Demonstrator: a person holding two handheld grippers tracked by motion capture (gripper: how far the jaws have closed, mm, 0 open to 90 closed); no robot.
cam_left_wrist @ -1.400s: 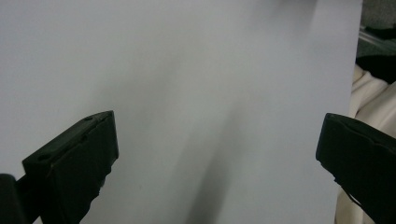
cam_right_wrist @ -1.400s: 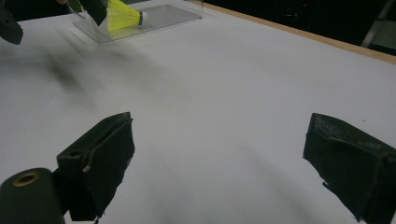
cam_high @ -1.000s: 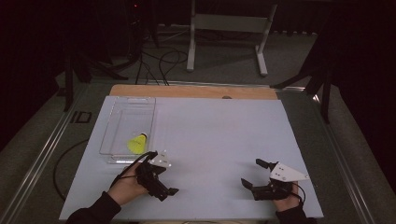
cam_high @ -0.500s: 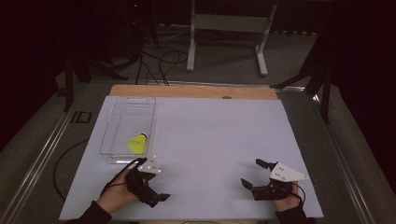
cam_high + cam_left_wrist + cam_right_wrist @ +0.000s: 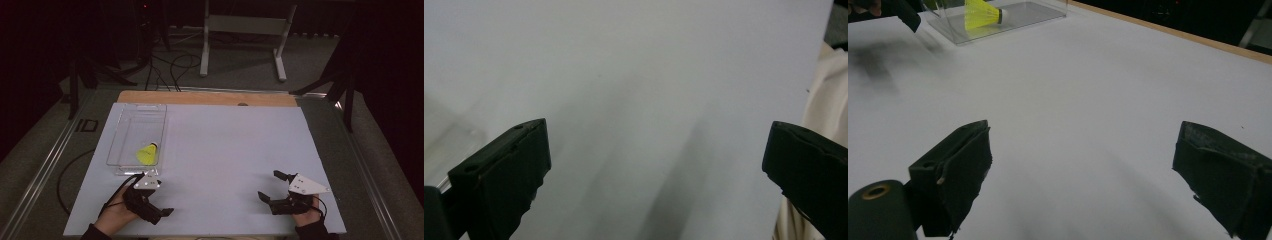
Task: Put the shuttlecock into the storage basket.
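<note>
Your yellow shuttlecock (image 5: 148, 153) lies inside the clear tray (image 5: 116, 146), near its front wall, so the placing step looks done and both hands are backing away. Your left tool (image 5: 159, 214) sits just in front of the tray, jaws spread wide and empty; your right tool (image 5: 267, 188) rests far right of the tray, also wide open and holding nothing. Next, park both on the worktop (image 5: 225, 150). Since the earlier frame, your left tool has drawn back from the tray.
</note>
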